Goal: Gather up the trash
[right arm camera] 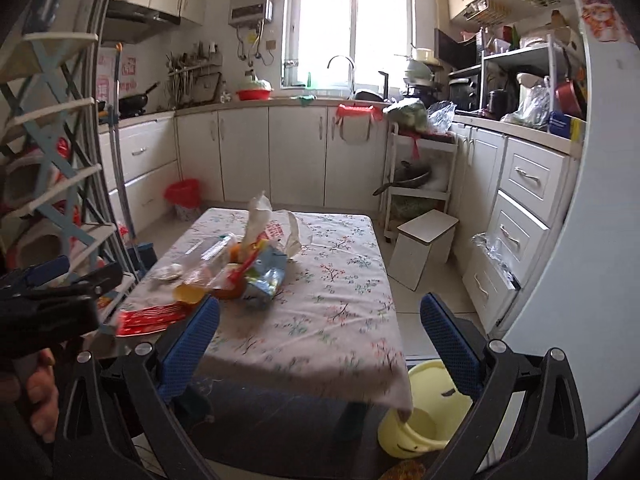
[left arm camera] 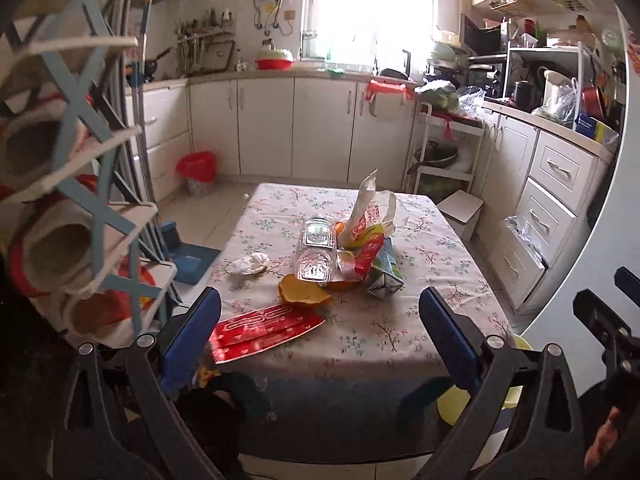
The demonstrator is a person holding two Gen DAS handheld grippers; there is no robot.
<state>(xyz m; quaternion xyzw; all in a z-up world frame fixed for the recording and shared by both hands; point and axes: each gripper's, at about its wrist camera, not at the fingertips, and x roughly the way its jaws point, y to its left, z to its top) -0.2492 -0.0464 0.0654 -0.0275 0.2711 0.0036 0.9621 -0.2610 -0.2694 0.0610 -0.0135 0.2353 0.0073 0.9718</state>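
On table (left arm camera: 400,320) ahead: bottle (left arm camera: 316,250), wrappers (left arm camera: 372,240), red packet (left arm camera: 266,330), tissue (left arm camera: 249,264) all uncollected. Your left gripper (left arm camera: 320,320) and right gripper (right arm camera: 320,328) gape wide, empty. Yellow bucket (right arm camera: 420,420) waits near right. Nothing done yet.

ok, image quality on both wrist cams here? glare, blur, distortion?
Left wrist: the bright window blows out to white; strong fisheye bending at the edges; the clear plastic bottle on the floral tablecloth is sharp. Right wrist: window less clipped; red flat packet and near cloth edge smeared by motion blur.
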